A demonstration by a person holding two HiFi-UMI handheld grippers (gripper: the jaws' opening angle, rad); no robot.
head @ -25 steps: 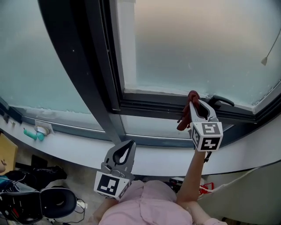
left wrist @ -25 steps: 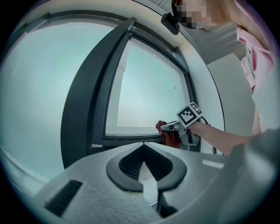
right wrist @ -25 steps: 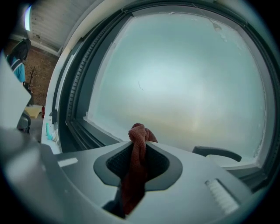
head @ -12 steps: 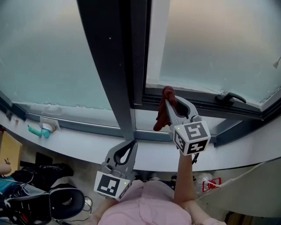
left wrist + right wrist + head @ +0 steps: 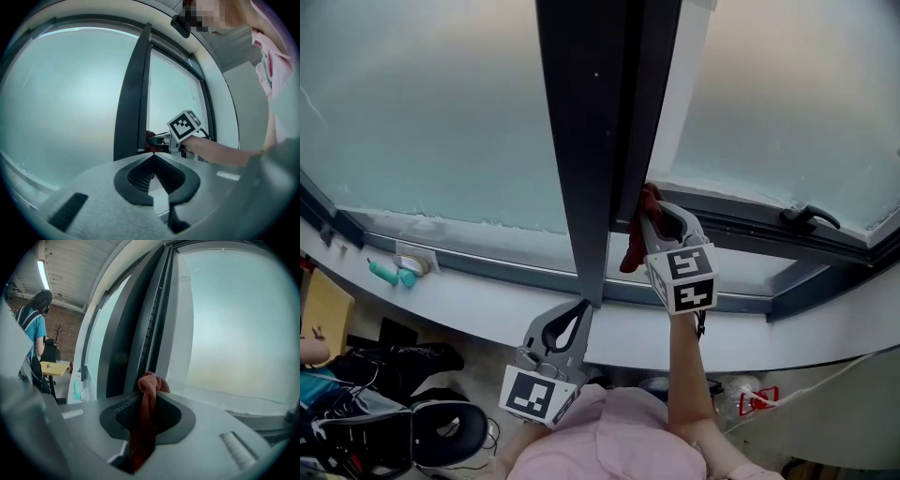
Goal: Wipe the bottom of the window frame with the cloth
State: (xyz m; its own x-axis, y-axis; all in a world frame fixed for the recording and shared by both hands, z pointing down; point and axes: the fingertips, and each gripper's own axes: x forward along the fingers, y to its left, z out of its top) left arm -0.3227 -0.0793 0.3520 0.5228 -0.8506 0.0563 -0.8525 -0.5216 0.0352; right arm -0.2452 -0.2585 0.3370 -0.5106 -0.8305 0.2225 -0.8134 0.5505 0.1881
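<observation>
- The right gripper [image 5: 652, 208] has its jaws clamped on the cloth [image 5: 635, 248]. A reddish wad pokes out past the tips and the loose tail hangs down between the jaws. I'd guess the wad is left proud so that fabric, not metal, meets the frame.
- The wad is pushed up to the corner where the dark upright post [image 5: 592, 141] meets the bottom rail of the window frame [image 5: 741, 228], which looks like one end of the strip to be wiped.
- The arm is stretched well up and forward, as the rail sits high above the white ledge [image 5: 487, 302].
- The left gripper [image 5: 578, 308] hangs low near the person's chest, well away from the frame. Its jaws are pressed together on nothing, so it looks parked while the other one works.
- From the head view I can't tell whether the cloth actually presses on the rail, because the gripper's body covers the contact.
- The right gripper view shows the wad in front of the post but not where it touches.
- The window handle [image 5: 811, 217] is off to the right, well clear of the cloth.
- The glass is hazy and shows nothing outside.
</observation>
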